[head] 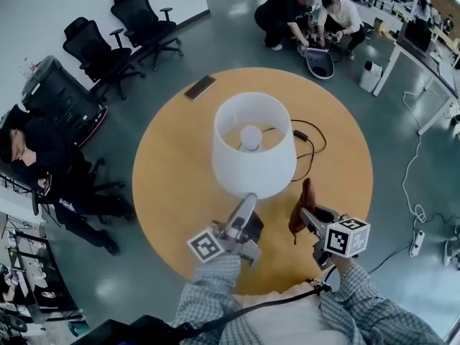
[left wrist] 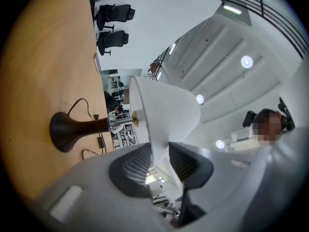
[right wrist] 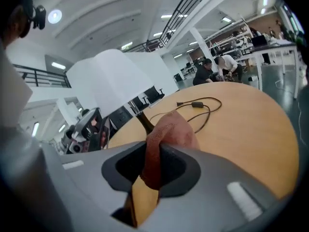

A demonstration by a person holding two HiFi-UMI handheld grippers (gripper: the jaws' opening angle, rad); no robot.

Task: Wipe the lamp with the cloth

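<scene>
Table lamp (head: 253, 146) stands near the middle of the round wooden table (head: 172, 192).

Left gripper (head: 246, 205) pinches the white shade's lower rim, steadying it.

Right gripper (head: 307, 218) clamps the rust-brown cloth (head: 302, 205) just beside the shade, apparently short of contact.

Approach step. Next: press the cloth onto the shade and sweep.

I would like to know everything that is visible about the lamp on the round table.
The lamp stands upright near the middle of the round wooden table. Its white, tapered shade is open on top, showing a round bulb. Under it are a metallic neck and a dark flared base. A black cord runs from it over the table. The left gripper pinches the shade's lower rim.
</scene>
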